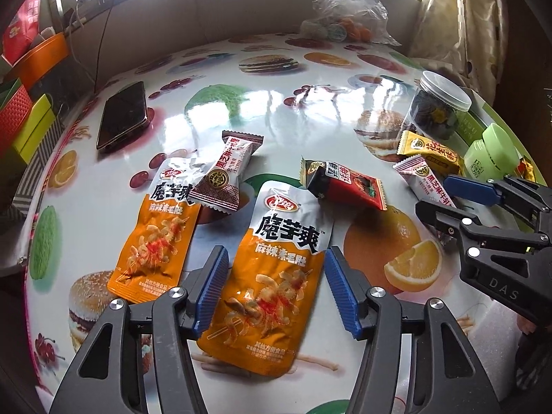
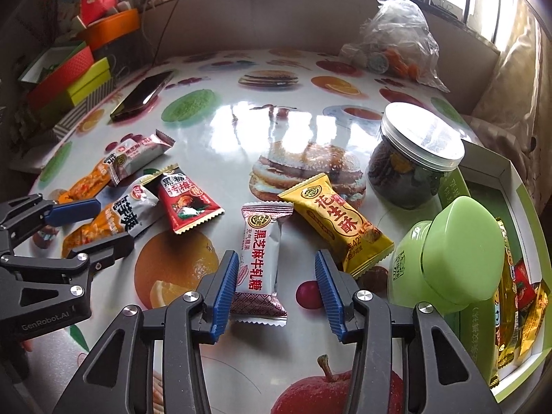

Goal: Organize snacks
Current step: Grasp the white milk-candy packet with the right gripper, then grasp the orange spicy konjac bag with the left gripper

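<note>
Left gripper is spread, pads either side of an orange konjac pouch. The pouch lies flat on the table, its middle between the two blue pads. The pads sit right at the pouch edges; cannot tell if they touch it. It doesn't look pinched.

Taking that pouch as landmark:
- second orange pouch just beside it on the left, lying flat, outside the gripper
- white-and-maroon candy beyond it to the left, resting on the second pouch's top corner
- red packet just past its top right corner, looks like it overlaps that corner
- phone well apart, far left, toward the table's far edge
- plastic bag far behind, at the back of the table

Right gripper is also spread, pointing down at a white nougat bar. The bar lies lengthwise between the pads, closer to the left pad, with a clear gap to the right pad. No pinch visible. In the left wrist view the right gripper shows at the right edge, well apart from the landmark pouch.

Around the nougat bar: yellow peanut bar just beside it on the right, angled, its near end close to the right pad. Green jar further right, tilted. Clear jar with dark contents behind the green one. White-and-green box at the table's right edge, a few packets inside.
</note>
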`<action>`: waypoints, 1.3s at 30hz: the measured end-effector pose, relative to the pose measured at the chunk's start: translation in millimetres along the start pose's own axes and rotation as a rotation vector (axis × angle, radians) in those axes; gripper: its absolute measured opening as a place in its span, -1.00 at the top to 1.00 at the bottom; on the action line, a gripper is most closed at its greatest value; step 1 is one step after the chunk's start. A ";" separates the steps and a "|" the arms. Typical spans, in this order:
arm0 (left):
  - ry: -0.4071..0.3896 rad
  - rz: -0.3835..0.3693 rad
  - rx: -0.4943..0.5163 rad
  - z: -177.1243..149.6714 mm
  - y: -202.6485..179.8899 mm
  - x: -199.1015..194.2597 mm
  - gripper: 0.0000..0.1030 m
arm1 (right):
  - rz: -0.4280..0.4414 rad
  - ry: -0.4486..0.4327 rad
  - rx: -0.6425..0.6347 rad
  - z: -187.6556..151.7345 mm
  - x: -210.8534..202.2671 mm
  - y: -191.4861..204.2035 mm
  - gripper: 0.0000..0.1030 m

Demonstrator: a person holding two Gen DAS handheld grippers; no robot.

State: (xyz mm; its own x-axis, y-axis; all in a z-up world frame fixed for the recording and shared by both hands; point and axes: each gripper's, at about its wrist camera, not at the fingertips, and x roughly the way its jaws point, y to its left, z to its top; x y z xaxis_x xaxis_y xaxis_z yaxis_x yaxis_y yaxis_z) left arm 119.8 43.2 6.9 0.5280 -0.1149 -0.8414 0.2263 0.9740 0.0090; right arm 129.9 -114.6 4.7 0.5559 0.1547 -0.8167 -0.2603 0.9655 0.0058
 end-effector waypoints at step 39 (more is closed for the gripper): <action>-0.024 -0.006 -0.044 -12.2 -13.5 -21.6 0.15 | 0.048 -0.032 0.017 -12.3 -21.0 2.5 0.65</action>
State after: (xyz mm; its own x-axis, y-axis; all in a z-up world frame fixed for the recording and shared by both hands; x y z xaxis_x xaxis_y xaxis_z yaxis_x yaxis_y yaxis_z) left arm 95.4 34.9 18.4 0.5461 -0.1249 -0.8283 0.1939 0.9808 -0.0201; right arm 107.8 -118.0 14.8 0.5686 0.2069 -0.7962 -0.2733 0.9604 0.0544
